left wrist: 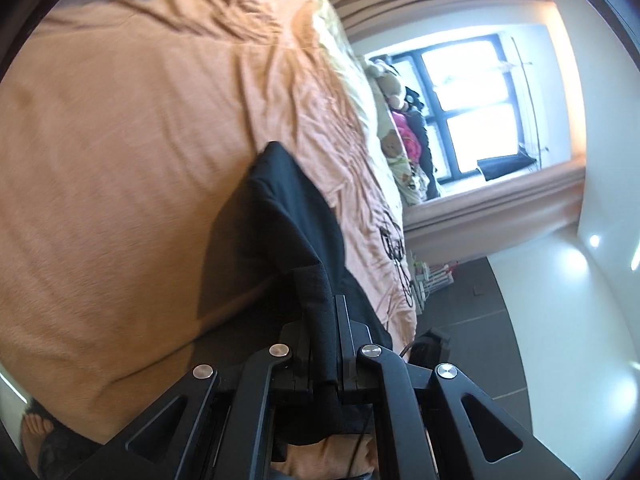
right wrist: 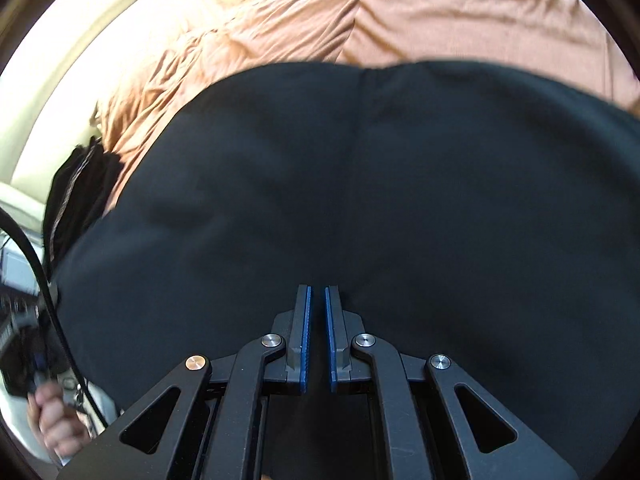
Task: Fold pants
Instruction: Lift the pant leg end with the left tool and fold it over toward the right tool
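Your left tongs (left wrist: 324, 312) pinch the ribbed hem of the soft black fabric pants (right wrist: 340, 184) sprawled on the peach-orange bedspread (left wrist: 120, 140); right tongs (right wrist: 316, 300) hover pressed together, empty. Limp, light cloth, so grab seams and corners.

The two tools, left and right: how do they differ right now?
The left tool is clamped on a thick fold of the black pants; the right tool is shut with nothing between its pads, hanging over the black pants. The right tool's blue pads show; the left tool's pads are hidden by fabric. Both are black, two-fingered, and over the orange bedspread.
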`<state>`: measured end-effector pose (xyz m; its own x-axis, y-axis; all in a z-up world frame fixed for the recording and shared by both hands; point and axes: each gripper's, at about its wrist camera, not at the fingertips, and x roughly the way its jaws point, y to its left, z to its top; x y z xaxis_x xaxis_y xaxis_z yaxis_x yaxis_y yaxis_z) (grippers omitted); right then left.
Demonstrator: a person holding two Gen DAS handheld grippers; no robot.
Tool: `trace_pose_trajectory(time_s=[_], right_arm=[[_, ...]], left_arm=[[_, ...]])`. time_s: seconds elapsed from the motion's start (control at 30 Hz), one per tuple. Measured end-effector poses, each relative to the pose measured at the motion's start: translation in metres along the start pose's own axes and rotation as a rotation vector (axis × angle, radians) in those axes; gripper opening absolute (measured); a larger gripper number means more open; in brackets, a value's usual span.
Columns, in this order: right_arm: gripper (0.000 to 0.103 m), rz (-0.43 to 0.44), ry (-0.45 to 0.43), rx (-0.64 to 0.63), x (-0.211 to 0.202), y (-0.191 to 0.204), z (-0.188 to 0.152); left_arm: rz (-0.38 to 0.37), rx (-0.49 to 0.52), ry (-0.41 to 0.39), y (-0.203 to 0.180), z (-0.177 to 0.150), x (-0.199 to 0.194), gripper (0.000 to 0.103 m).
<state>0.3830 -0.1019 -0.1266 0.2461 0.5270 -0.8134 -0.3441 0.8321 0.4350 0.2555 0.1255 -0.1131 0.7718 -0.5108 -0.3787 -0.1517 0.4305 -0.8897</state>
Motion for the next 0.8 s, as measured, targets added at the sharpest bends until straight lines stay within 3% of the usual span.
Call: trace_pose_trajectory(time_s=[0.37,0.57,0.8], right_arm=[[0.004,0.135,-0.004,0.029,-0.023,-0.024,-0.038],[0.004,0.198,-0.129,0.101,-0.068,-0.060,-0.041],[0.004,0.210,-0.272,0.184,-0.125,-0.107,-0.055]], left_arm=[[-0.012,0.153,0.041,-0.072,0.006,0.030,0.007],[-0.004,0.245,0.067,-0.105,0.002,0.042,0.007],[-0.021,0.386,0.132,-0.148,-0.016,0.069,0.007]])
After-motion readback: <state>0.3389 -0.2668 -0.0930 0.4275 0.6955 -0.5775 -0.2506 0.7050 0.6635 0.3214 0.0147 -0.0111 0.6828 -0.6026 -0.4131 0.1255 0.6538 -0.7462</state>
